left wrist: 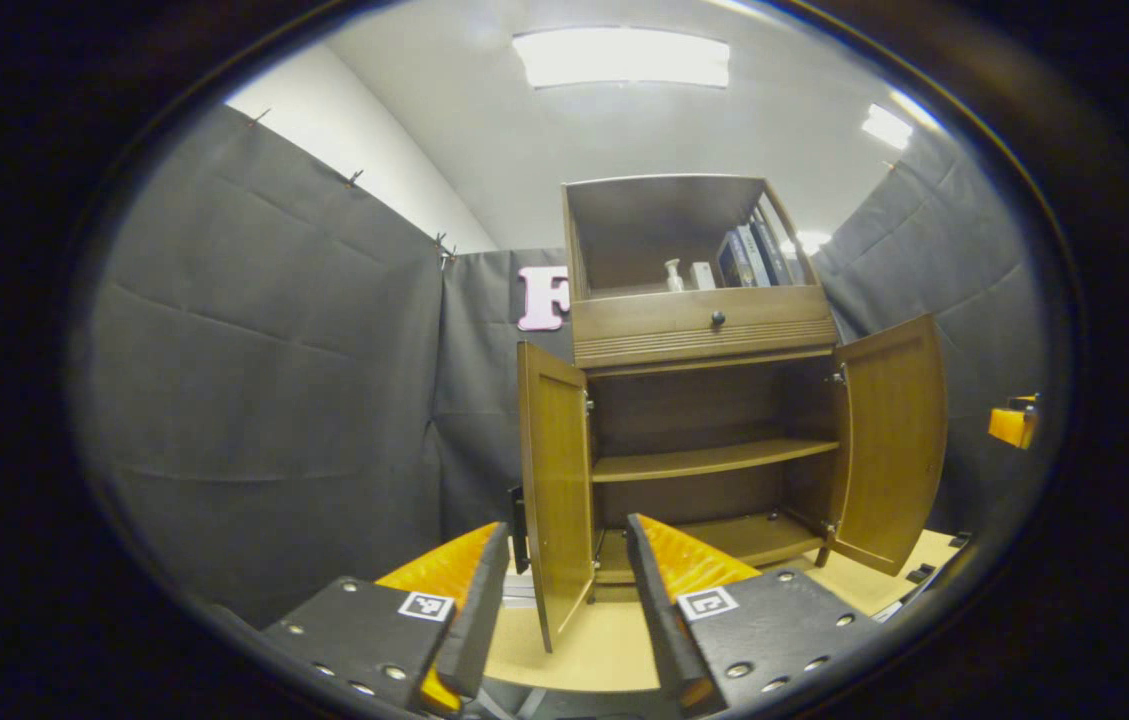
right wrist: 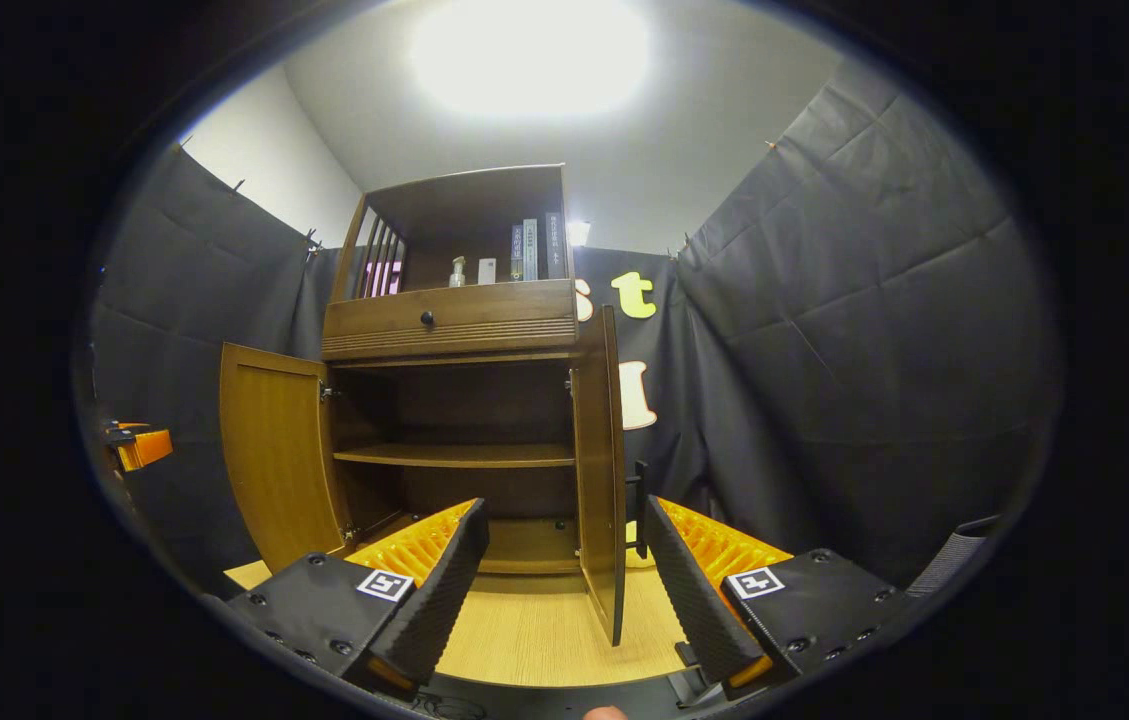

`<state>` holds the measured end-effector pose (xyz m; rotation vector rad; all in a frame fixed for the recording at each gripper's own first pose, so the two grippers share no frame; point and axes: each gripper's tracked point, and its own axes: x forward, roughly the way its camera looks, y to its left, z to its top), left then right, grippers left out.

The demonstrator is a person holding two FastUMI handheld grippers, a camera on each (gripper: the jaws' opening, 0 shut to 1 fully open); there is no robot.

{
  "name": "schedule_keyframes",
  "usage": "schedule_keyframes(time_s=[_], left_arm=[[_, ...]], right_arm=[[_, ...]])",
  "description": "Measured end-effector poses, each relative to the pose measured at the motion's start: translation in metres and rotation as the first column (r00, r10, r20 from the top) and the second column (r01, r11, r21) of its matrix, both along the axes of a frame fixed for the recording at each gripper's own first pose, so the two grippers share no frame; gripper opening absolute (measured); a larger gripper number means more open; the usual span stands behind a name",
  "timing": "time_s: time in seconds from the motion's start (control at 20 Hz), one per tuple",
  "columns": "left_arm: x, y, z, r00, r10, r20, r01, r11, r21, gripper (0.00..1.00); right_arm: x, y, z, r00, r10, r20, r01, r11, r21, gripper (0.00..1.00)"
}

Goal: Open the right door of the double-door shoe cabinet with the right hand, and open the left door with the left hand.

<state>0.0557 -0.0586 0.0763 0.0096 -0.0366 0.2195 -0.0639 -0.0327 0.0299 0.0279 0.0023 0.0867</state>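
Note:
The wooden shoe cabinet stands with both doors swung out. Its left door is edge-on to me, its lower edge between the spread fingers of my left gripper, which is open and not pressing on it. A dark handle sits on that door's outer face. The right door hangs wide open. In the right gripper view the right door is edge-on between the fingers of my open right gripper, with its handle on the outer side. The left door stands open too.
Inside is a bare middle shelf and a bottom board. Above are a drawer with a knob and an open top shelf holding a small bottle and books. The cabinet rests on a light wooden floor panel. Black cloth walls close in on both sides.

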Motion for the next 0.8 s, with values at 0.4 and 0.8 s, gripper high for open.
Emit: schedule_keyframes(time_s=[0.4, 0.8], left_arm=[[0.001, 0.009, 0.006, 0.999, 0.04, 0.026, -0.04, 0.999, 0.021, 0.99], [0.002, 0.012, 0.008, 0.998, 0.053, 0.027, -0.053, 0.998, 0.022, 0.99]], right_arm=[[0.001, 0.0, 0.007, 1.0, -0.003, 0.01, 0.003, 1.0, -0.016, 0.98], [0.004, 0.003, 0.012, 1.0, 0.004, 0.016, -0.004, 1.0, -0.025, 0.98]])
